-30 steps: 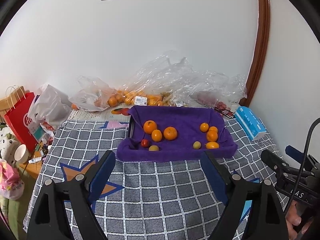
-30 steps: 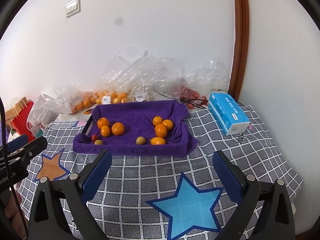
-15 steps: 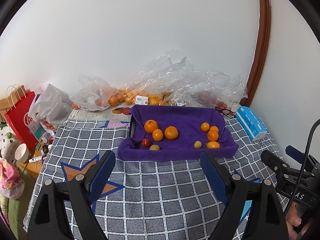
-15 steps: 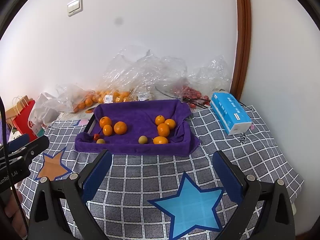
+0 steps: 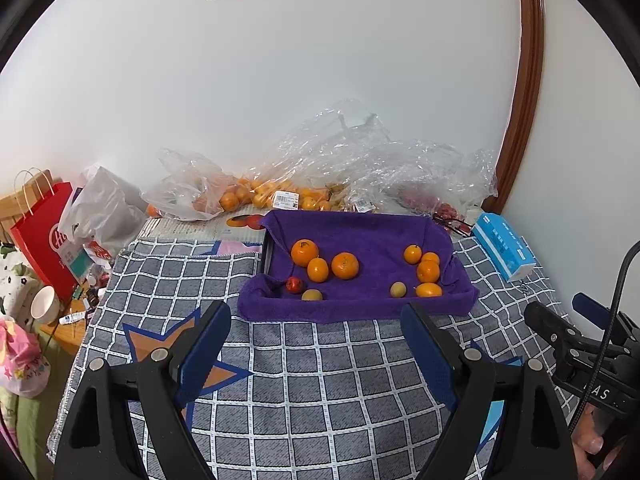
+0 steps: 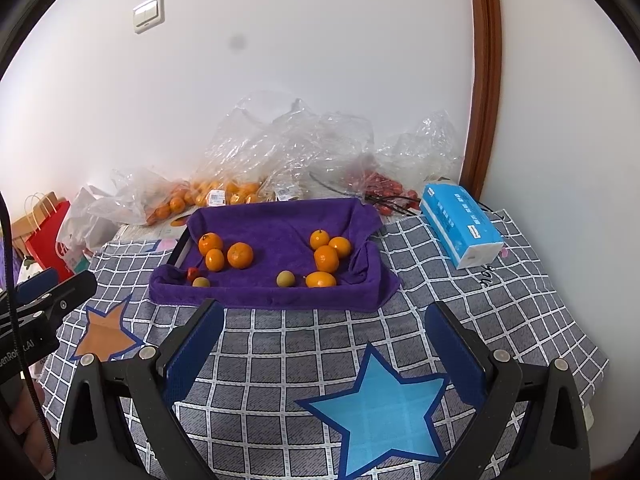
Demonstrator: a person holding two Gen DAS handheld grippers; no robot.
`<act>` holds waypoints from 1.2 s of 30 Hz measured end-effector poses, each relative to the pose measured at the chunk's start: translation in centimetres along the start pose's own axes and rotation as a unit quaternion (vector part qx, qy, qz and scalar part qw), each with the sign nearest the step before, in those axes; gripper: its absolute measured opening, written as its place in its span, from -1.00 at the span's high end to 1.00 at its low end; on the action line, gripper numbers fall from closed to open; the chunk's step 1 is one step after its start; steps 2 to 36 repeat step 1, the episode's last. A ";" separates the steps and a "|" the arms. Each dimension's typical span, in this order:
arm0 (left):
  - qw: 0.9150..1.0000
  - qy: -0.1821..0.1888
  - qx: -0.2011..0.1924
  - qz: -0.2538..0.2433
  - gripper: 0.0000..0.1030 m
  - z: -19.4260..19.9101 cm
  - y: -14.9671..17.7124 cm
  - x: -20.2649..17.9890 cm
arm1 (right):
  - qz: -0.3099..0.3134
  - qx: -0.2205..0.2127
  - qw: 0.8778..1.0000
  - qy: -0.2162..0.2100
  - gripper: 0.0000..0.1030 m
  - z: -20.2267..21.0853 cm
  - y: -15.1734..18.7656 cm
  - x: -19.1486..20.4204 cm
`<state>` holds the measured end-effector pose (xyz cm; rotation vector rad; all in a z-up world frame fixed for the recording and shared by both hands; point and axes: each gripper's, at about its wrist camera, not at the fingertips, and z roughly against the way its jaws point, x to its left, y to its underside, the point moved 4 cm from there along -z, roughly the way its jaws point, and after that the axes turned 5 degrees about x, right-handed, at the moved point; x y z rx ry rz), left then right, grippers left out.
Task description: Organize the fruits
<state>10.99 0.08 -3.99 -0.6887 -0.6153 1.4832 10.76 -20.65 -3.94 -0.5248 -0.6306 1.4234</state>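
Currently I log: partial "AS" lettering on the right gripper (image 5: pixel 592 356), white price labels (image 5: pixel 285 200) on the bagged fruit, unreadable. Both my left gripper (image 5: pixel 316 344) and right gripper hover level, spread wide and empty, short of the purple-towelled tray (image 6: pixel 264 296) holding oranges (image 6: pixel 240 255).

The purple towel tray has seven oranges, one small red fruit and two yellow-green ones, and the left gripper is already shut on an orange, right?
Not quite. The counts in the purple towel tray hold, but the left gripper is open and empty, short of the tray, above the checked cloth. The left wrist view shows it.
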 end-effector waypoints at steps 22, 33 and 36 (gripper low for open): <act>1.000 -0.002 -0.003 -0.001 -0.69 0.0 0.0 0.0 | 0.000 0.000 1.000 0.000 -0.93 0.0 0.0 0.0; 1.000 -0.002 -0.003 -0.001 -0.69 0.0 0.0 0.0 | 0.000 0.000 1.000 0.000 -0.93 0.0 0.0 0.0; 1.000 -0.002 -0.003 -0.001 -0.69 0.0 0.0 0.0 | 0.000 0.000 1.000 0.000 -0.93 0.0 0.0 0.0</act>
